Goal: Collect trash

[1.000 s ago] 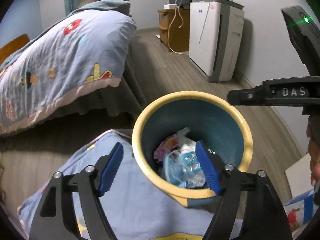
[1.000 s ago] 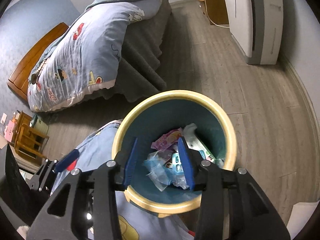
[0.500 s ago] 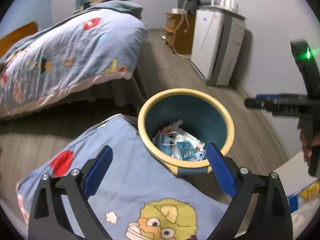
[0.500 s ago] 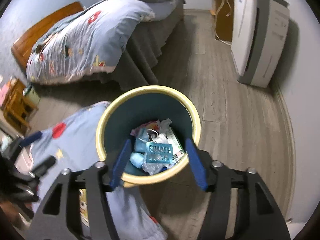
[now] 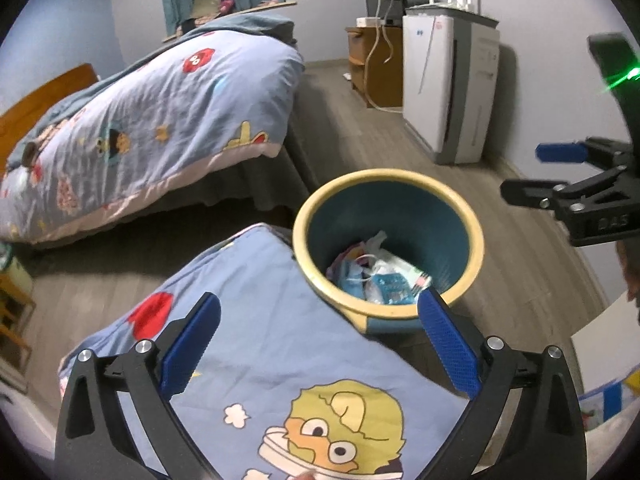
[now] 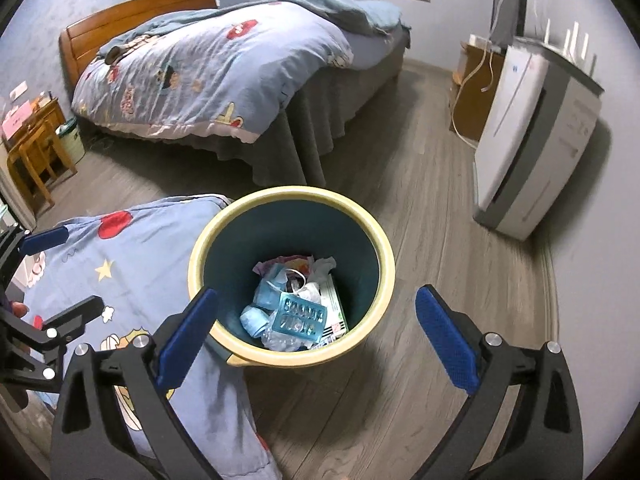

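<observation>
Both of your grippers have pulled back and up from the bin since a second ago, when their blue pads hung over its mouth with the trash just beyond them. Your left gripper [image 5: 318, 338] now hovers over the cartoon-print quilt [image 5: 256, 344] with its jaws spread wide and nothing between them. Your right gripper [image 6: 316, 332] is opening, its jaws wide apart and empty, framing the near rim of the trash bin [image 6: 372, 220], which stands on the wood floor [image 6: 420, 184] touching the edge of the quilt. Inside the bin lies the trash [image 6: 294, 304]: a clear blue blister pack [image 6: 299, 316] on top, crumpled white and pale blue wrappers, a pink-printed packet and a green-and-white flat box against the wall. From your left wrist view the same pile [image 5: 376, 276] sits low in the bin [image 5: 472, 236]. A bed [image 6: 208, 64] with a matching quilt stands beyond, and a white air purifier [image 6: 532, 132] stands by the wall to the right.
</observation>
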